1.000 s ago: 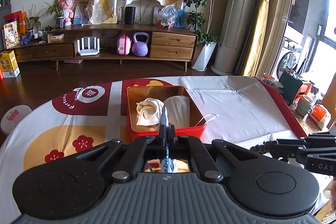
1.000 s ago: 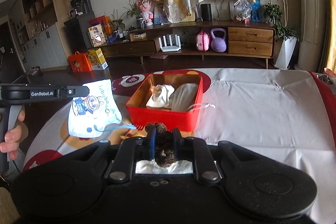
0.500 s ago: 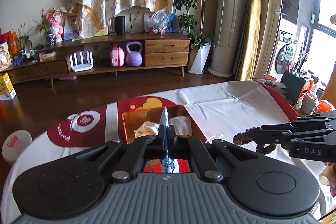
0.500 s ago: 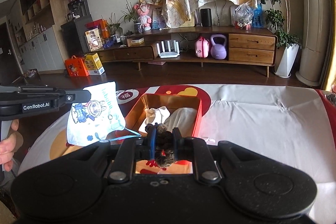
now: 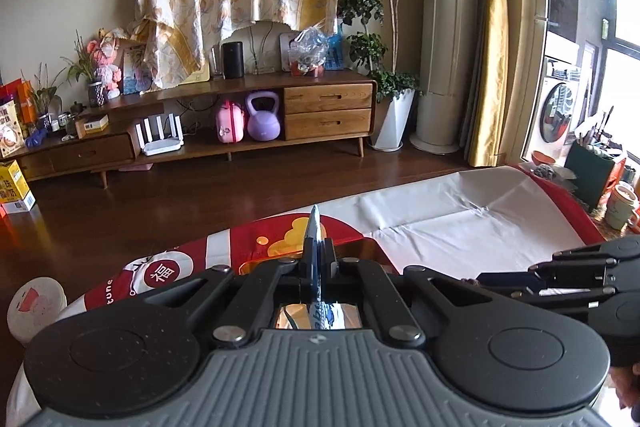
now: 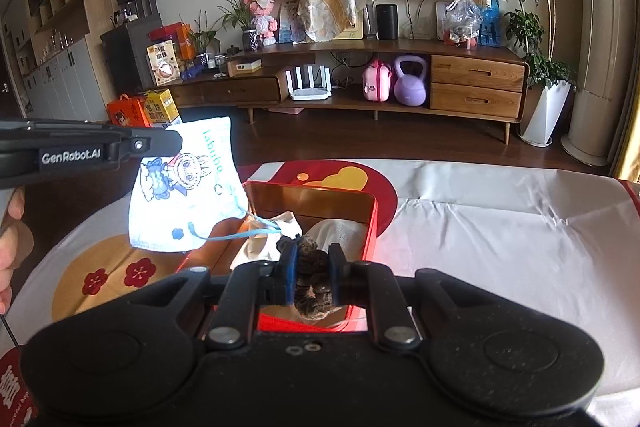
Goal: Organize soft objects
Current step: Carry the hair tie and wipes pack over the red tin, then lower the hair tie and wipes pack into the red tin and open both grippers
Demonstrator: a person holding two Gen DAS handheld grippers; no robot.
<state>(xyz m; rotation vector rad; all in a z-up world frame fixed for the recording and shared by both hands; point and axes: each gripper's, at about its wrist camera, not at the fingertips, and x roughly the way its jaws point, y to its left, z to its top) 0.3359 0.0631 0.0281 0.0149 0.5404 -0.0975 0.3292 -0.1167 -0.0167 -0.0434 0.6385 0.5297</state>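
Fingers of the left gripper (image 6: 176, 143) pinch a limp printed face mask (image 6: 186, 187) beside the red tin (image 6: 372, 223), while the right gripper (image 6: 312, 277) clamps a squashy brown scrunchie (image 6: 314, 267) above it, both light and floppy.

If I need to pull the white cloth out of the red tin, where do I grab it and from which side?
Probably the raised, bunched peak of the white cloth, pinched from straight above. It lies crumpled in the left half of the red tin, whose walls block a sideways approach. Both grippers are full now: the left gripper holds the printed mask, the right gripper the brown scrunchie.
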